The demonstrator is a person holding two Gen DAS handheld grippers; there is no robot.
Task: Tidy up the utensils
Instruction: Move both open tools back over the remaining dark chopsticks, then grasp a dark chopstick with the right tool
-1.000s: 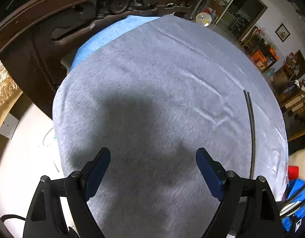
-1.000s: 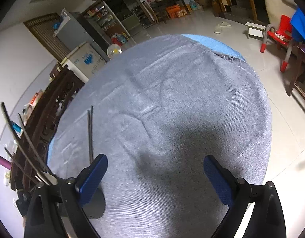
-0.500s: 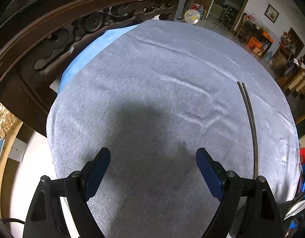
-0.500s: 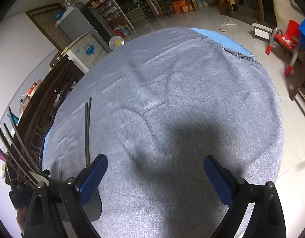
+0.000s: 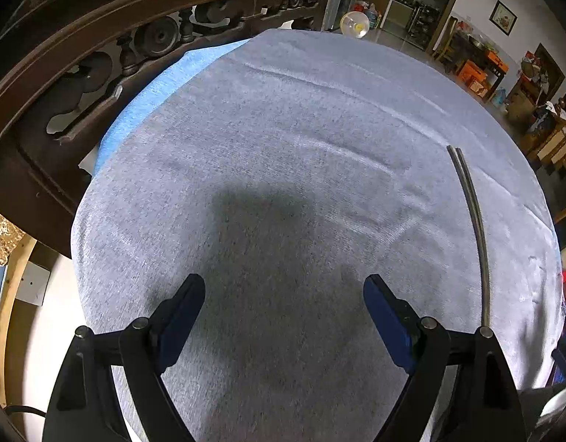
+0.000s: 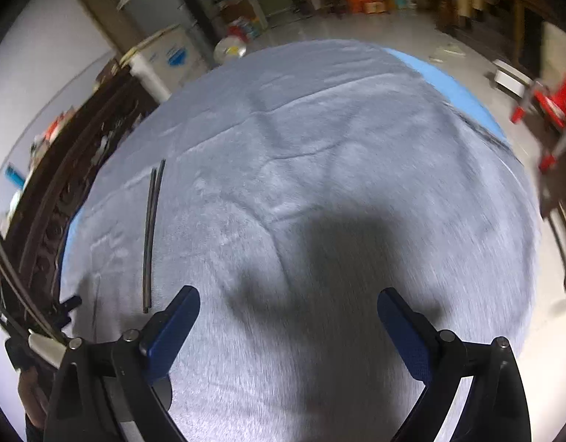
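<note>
A pair of dark chopsticks (image 5: 474, 221) lies side by side on the grey cloth (image 5: 283, 147) of a round table, to the right of my left gripper (image 5: 284, 300). In the right wrist view the chopsticks (image 6: 150, 232) lie to the left of my right gripper (image 6: 288, 311). Both grippers are open and empty, held above the cloth. At the left edge of the right wrist view several more dark chopsticks (image 6: 10, 294) stand in a metal holder (image 6: 47, 346).
A carved dark wooden furniture piece (image 5: 80, 66) runs along the table's left side. A blue underlay (image 6: 448, 84) shows past the grey cloth. Red chairs (image 6: 555, 103) and shelves stand on the floor beyond. The right wrist view is motion-blurred.
Both grippers have shifted and tilted over the table. The chopsticks on the cloth have not moved. In the right wrist view the holder with chopsticks has slid further to the left edge.
</note>
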